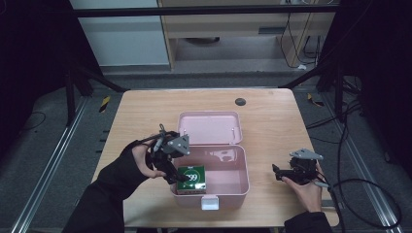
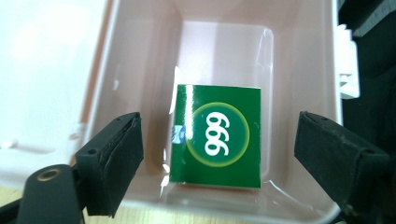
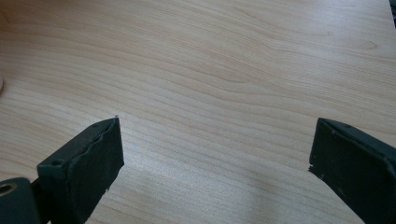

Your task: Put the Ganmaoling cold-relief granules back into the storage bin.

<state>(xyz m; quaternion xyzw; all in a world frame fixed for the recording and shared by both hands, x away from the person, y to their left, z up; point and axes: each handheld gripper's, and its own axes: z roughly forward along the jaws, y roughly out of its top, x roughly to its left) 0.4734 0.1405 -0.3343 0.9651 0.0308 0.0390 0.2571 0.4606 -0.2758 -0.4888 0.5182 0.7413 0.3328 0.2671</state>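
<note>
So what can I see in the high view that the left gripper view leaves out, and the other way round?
The high view takes in the whole wooden table, the open pink lid, the right gripper resting apart on the table, and both of the person's hands. The left gripper view looks straight down between the left gripper and its open jaws, so the 999 printed on the green box reads clearly and nothing is gripped. Both show that green box lying inside the pink case.
</note>
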